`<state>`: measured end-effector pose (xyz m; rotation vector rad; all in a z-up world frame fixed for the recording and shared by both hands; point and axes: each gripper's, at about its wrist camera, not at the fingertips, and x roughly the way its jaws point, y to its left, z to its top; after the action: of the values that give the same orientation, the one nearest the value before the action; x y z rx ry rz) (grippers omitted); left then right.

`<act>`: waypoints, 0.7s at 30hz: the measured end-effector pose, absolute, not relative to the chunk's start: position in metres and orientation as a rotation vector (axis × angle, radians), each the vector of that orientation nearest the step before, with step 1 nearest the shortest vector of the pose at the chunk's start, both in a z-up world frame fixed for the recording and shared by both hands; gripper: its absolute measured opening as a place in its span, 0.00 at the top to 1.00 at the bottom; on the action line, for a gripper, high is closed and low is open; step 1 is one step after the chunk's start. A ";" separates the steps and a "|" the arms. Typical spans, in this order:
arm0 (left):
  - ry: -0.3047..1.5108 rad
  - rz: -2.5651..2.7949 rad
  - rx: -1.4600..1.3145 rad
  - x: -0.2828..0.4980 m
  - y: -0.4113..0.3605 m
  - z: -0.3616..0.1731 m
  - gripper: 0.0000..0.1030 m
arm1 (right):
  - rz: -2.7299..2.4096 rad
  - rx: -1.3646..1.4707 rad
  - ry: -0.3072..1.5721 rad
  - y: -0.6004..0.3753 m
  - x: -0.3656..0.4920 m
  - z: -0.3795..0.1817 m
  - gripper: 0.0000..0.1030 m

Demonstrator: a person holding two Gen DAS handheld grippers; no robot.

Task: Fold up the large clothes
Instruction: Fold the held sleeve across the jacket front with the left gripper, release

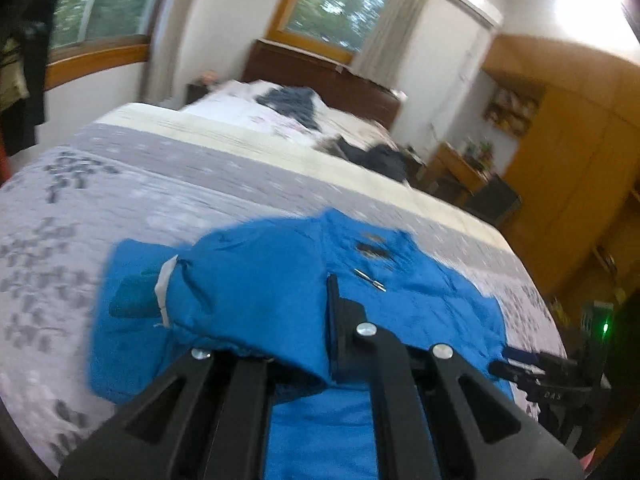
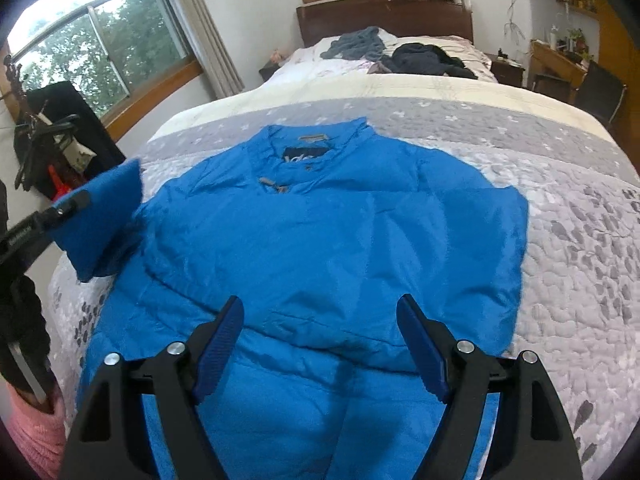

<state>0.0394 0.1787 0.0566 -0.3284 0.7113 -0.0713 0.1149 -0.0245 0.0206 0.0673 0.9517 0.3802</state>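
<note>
A bright blue padded jacket (image 2: pixel 340 220) lies front up on the grey flowered quilt (image 2: pixel 560 220), collar toward the headboard. Its right sleeve is folded in over the chest. My left gripper (image 2: pixel 60 212) is shut on the left sleeve (image 2: pixel 100 220) and holds it lifted off the bed at the jacket's left side. In the left wrist view the sleeve (image 1: pixel 248 300) drapes over my left gripper (image 1: pixel 312 344) and hides one finger. My right gripper (image 2: pixel 320 304) hovers open over the jacket's lower half with nothing between its blue pads (image 2: pixel 220 344); it also shows as the right gripper (image 1: pixel 532 368) near the bed's edge.
Dark clothes (image 2: pixel 428 58) and a grey-blue garment (image 2: pixel 360 46) lie heaped near the pillows by the wooden headboard (image 2: pixel 384 16). A desk and chair (image 2: pixel 600 88) stand to the bed's right. A rack with hanging items (image 2: pixel 48 148) stands at the left under the window.
</note>
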 end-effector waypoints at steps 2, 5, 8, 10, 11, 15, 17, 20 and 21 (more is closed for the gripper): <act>0.725 -0.092 -0.304 0.051 0.160 0.047 0.97 | 0.369 0.056 0.945 -0.024 0.115 0.021 0.23; 0.780 -0.127 -0.306 0.068 0.140 0.025 0.97 | 0.366 0.053 0.944 -0.024 0.115 0.021 0.23; 0.821 -0.135 -0.309 0.074 0.126 0.005 0.97 | 0.369 0.050 0.947 -0.023 0.115 0.020 0.23; 0.834 -0.136 -0.312 0.078 0.125 -0.005 0.97 | 0.372 0.047 0.950 -0.022 0.115 0.019 0.23; 0.845 -0.143 -0.320 0.080 0.125 -0.011 0.96 | 0.373 0.046 0.952 -0.022 0.115 0.017 0.23; 0.900 -0.181 -0.322 0.087 0.119 -0.028 0.93 | 0.373 0.040 0.977 -0.018 0.119 0.009 0.23; 0.928 -0.196 -0.309 0.088 0.115 -0.037 0.92 | 0.374 0.038 0.988 -0.016 0.120 0.006 0.23; 0.970 -0.248 -0.309 0.080 0.117 -0.040 0.73 | 0.376 0.045 0.998 -0.016 0.122 0.002 0.23; 0.973 -0.267 -0.311 0.075 0.118 -0.038 0.67 | 0.376 0.049 1.001 -0.017 0.122 0.002 0.23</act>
<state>0.0746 0.1183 -0.0382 -0.3108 0.9732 -0.2666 0.1219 -0.0168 0.0016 0.0493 1.0007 0.3760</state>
